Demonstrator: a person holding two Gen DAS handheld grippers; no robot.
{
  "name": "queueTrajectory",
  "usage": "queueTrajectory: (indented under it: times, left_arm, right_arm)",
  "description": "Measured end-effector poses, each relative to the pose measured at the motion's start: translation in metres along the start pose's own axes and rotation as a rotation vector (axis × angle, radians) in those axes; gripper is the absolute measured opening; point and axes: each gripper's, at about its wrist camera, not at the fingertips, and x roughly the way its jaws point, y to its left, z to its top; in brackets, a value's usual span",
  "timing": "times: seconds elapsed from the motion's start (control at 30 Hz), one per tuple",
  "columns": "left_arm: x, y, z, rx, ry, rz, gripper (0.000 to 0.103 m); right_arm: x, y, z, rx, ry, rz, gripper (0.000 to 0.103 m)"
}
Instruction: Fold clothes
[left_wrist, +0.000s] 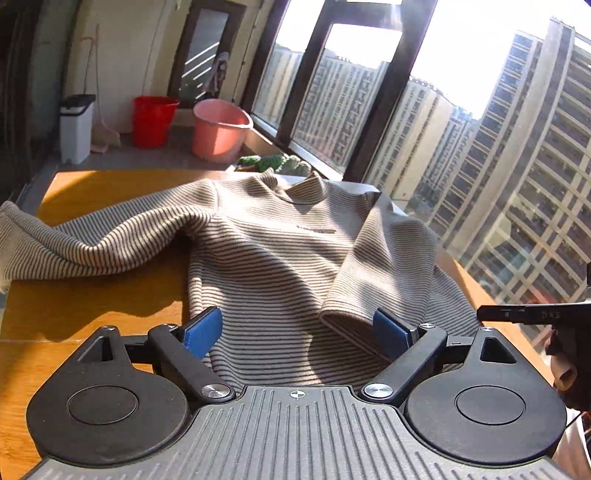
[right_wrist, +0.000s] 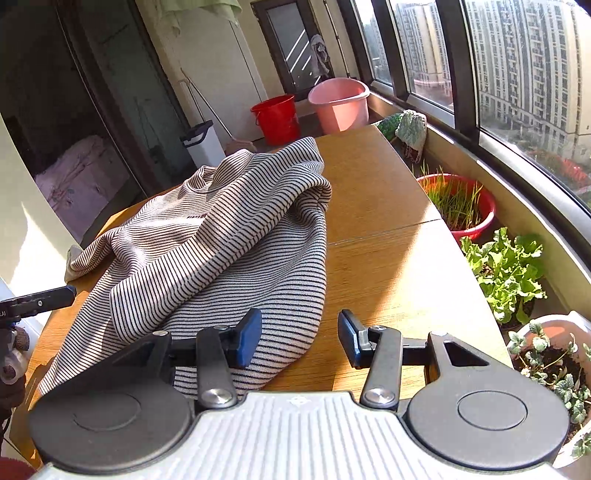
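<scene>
A sunlit balcony with high-rise blocks beyond the glass, and a long wooden table running beside the window; on it a striped top lies face up, collar away from the person, hem toward them.

Nearest, the left gripper hovers low over the hem with its blue pads spread wide and nothing pinched between them; the body cloth and the cuff of the folded-in sleeve lie in the gap below, and whether a pad brushes that cuff cannot be told. The right gripper hangs at the hem's right corner, jaws part open and holding nothing; its left pad sits over striped cloth, its right pad over bare wood, so the garment's edge runs just between its fingers.

Further out, the top's long axis leads straight away from both grippers, hem to collar; one sleeve is already turned in over the chest, the other sleeve trails out to the left across the wood toward the table's edge. The left gripper looks the nearer to that loose sleeve, which seems the next piece to bring in; the right is better placed for the hem corner.

Beyond the table, a pink tub and a red bucket stand on the floor; potted greens line the sill side.
</scene>
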Motion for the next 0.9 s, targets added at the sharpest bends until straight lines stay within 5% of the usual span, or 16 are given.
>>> queueTrajectory:
  times: [0.23, 0.37, 0.43, 0.53, 0.7, 0.9]
  left_arm:
    - [0.005, -0.016, -0.030, 0.021, 0.069, -0.046, 0.098]
    - [0.000, -0.015, -0.030, -0.004, 0.070, -0.042, 0.099]
    - [-0.002, -0.014, -0.030, -0.012, 0.066, -0.043, 0.100]
    - [-0.003, -0.013, -0.030, -0.020, 0.056, -0.049, 0.101]
    - [0.000, -0.018, -0.029, 0.008, 0.054, -0.033, 0.103]
    - [0.004, -0.018, -0.027, 0.001, 0.048, -0.019, 0.103]
  right_arm:
    - [0.011, 0.023, 0.010, 0.181, 0.013, 0.274, 0.046]
    - [-0.019, 0.063, 0.048, 0.092, -0.149, 0.492, 0.045]
    - [-0.042, 0.078, 0.061, -0.006, -0.230, 0.472, 0.045]
    - [-0.061, 0.088, 0.059, -0.152, -0.273, 0.315, 0.045]
    - [-0.069, 0.076, 0.008, -0.318, -0.147, 0.044, 0.047]
    - [-0.074, 0.068, -0.053, -0.466, 0.012, -0.133, 0.052]
